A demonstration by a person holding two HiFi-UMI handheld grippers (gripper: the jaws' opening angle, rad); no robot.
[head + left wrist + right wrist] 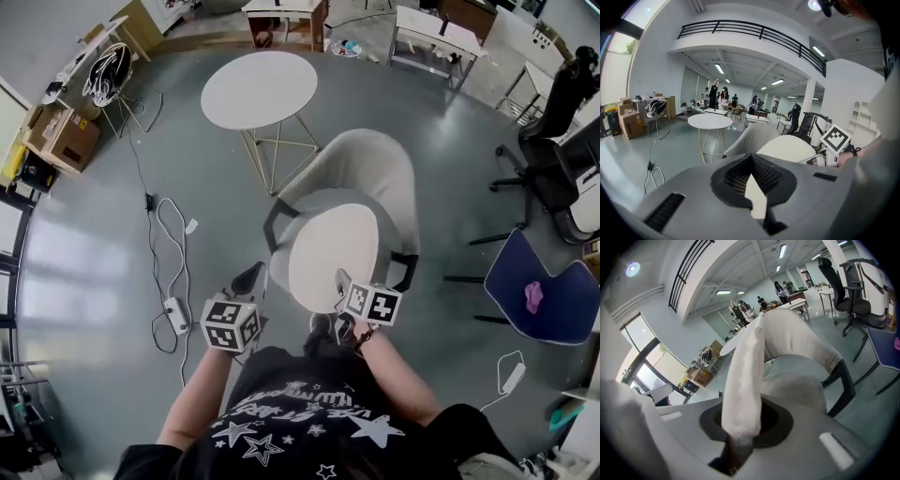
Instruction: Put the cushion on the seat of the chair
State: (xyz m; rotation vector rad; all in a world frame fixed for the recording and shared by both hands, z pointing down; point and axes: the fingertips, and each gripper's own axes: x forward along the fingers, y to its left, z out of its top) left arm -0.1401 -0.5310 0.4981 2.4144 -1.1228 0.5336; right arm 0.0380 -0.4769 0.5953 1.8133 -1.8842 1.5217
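The round cream cushion (333,253) hangs over the seat (797,390) of the beige chair (366,164), near the seat's front edge and not lying flat on it. The left gripper (248,279) and the right gripper (343,281) each have narrow fingers pinched on the cushion's near rim, one at either side.

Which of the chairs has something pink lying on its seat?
The blue chair at the right; the beige chair and black office chair show none.

Round white table (260,89) standing on grey floor (84,262); cardboard boxes (64,139) sitting to its L, blk office chair (551,173) to its R, pwr strip (175,314) lying below it in head view.
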